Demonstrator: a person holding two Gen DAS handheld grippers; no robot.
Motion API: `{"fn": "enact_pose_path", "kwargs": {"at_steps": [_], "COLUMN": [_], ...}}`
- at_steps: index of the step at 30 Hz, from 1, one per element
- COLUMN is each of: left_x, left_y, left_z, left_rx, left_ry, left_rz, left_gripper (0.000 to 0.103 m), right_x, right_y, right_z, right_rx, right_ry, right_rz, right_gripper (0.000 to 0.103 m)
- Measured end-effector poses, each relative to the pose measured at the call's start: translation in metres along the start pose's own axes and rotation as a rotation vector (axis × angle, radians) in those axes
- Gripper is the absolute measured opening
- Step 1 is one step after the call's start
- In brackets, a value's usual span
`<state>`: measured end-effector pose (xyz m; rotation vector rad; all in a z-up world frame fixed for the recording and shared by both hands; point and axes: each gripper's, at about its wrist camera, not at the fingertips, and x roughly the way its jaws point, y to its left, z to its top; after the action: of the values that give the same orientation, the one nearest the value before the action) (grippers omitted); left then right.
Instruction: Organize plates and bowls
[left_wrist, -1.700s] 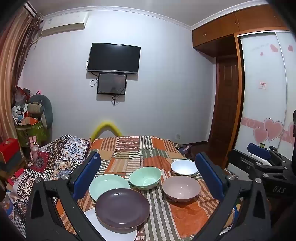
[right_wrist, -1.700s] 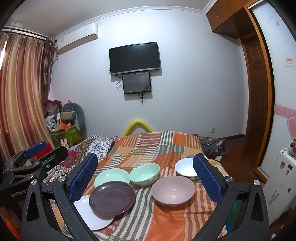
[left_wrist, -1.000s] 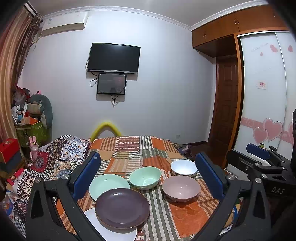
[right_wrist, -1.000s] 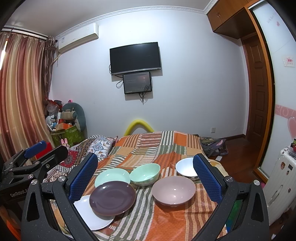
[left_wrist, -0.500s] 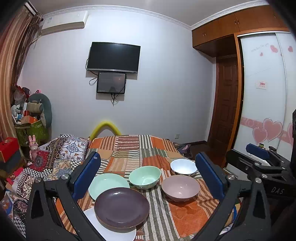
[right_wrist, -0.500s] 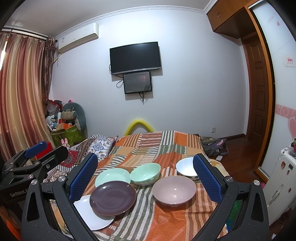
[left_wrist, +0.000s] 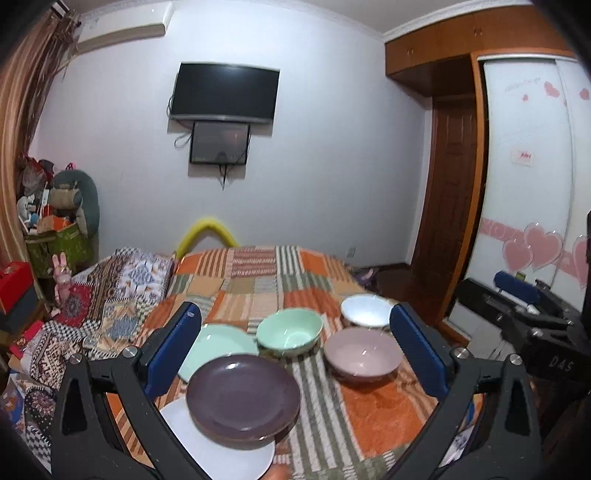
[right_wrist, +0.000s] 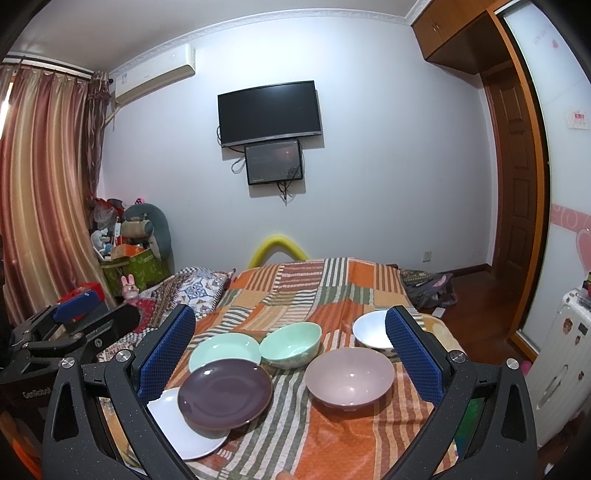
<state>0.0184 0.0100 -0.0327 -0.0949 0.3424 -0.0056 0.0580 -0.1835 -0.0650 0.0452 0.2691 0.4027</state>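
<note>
Almost nothing has moved since the earlier frames: both sets of tongs are still hovering over the near end of the bed, with only a slight drift in the left view. The left tongs (left_wrist: 295, 349) are standing released, blue pads wide apart and gripping nothing; the right tongs (right_wrist: 290, 352) are likewise spread open and empty.

The dishes are sitting on a bed covered by an orange, green and white striped patchwork blanket (right_wrist: 354, 435). Behind it, a dark television (right_wrist: 269, 112) is hanging on a pale wall above a smaller screen, striped curtains (right_wrist: 37, 192) are falling at the left, and a wooden door (right_wrist: 517, 173) is showing at the right.

A purple plate (right_wrist: 225, 393) is resting partly on a white plate (right_wrist: 184, 432) nearest the viewer. Just behind them a mint plate (right_wrist: 223, 350) is lying beside a mint bowl (right_wrist: 290, 343). To the right, a pink bowl (right_wrist: 349, 376) is sitting in front of a white bowl (right_wrist: 369, 330).
</note>
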Motion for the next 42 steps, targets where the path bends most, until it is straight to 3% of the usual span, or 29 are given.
{"fn": "enact_pose_path", "kwargs": {"at_steps": [5, 9, 14, 18, 21, 27, 32, 35, 37, 42], "left_x": [0.017, 0.027, 0.042, 0.054, 0.067, 0.096, 0.124, 0.145, 0.156, 0.180], "left_y": [0.018, 0.035, 0.062, 0.078, 0.094, 0.130, 0.157, 0.169, 0.176, 0.184], "left_z": [-0.013, -0.024, -0.037, -0.048, -0.055, -0.070, -0.084, -0.094, -0.100, -0.115], "left_rx": [0.019, 0.023, 0.003, -0.012, -0.026, -0.121, -0.165, -0.201, -0.214, -0.219], "left_ry": [0.048, 0.119, 0.135, 0.159, 0.200, 0.280, 0.362, 0.416, 0.455, 0.509], "left_rz": [0.012, 0.072, 0.119, 0.147, 0.169, 0.127, 0.140, 0.125, 0.113, 0.127], "left_gripper": [0.103, 0.103, 0.102, 0.090, 0.087, 0.080, 0.075, 0.064, 0.051, 0.044], "right_x": [0.016, 0.029, 0.050, 0.070, 0.085, 0.114, 0.139, 0.155, 0.162, 0.180], "right_y": [0.004, 0.007, 0.013, 0.015, 0.015, 0.017, 0.019, 0.020, 0.022, 0.026], "right_z": [-0.012, -0.021, -0.036, -0.049, -0.058, -0.072, -0.086, -0.094, -0.099, -0.109], "right_rx": [-0.007, -0.016, -0.019, -0.001, 0.018, 0.038, 0.053, 0.066, 0.070, 0.063], "right_ry": [0.056, 0.108, 0.186, 0.257, 0.307, 0.404, 0.484, 0.531, 0.552, 0.603], "right_rz": [0.004, 0.029, 0.048, 0.060, 0.067, 0.082, 0.098, 0.104, 0.105, 0.100], "right_gripper": [0.103, 0.103, 0.102, 0.102, 0.102, 0.088, 0.072, 0.066, 0.062, 0.057]}}
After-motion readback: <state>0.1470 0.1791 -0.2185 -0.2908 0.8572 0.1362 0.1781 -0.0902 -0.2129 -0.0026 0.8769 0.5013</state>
